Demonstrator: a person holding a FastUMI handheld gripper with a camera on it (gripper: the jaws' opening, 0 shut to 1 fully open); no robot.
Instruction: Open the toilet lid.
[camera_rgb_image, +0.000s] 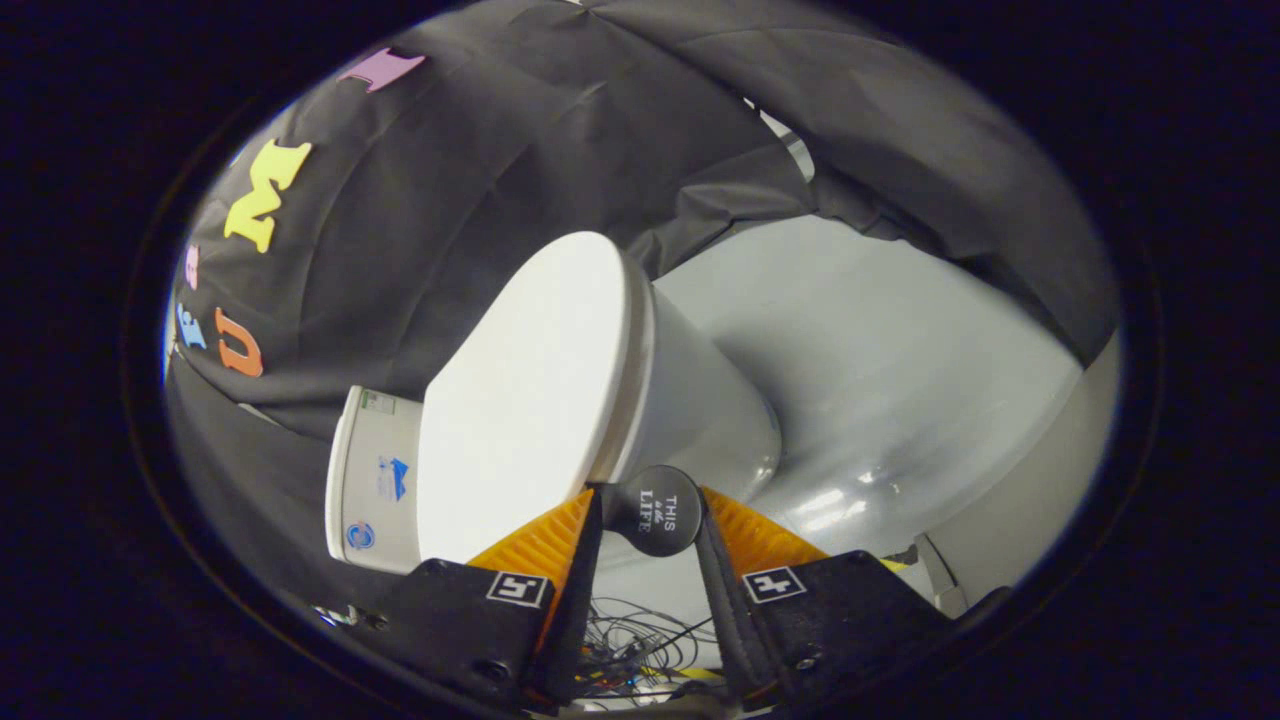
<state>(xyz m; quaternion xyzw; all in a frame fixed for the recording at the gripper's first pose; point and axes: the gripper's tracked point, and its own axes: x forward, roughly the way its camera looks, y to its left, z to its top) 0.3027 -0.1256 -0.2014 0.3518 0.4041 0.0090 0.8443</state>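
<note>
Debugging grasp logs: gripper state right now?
Gripper: shut on the round black tab at the front edge of the toilet lid; both fingers press on it.

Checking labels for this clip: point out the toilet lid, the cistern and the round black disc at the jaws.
toilet lid (520, 400), gripper view, middle of its flat top.
cistern (372, 480), gripper view, its side wall.
round black disc (655, 510), gripper view, centre of its face, between the fingers.

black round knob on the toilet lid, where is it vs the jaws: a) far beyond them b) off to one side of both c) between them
c: the black round knob sits between the two fingers of the gripper, whose jaws close in on it from both sides at the edge of the closed toilet lid.
</note>
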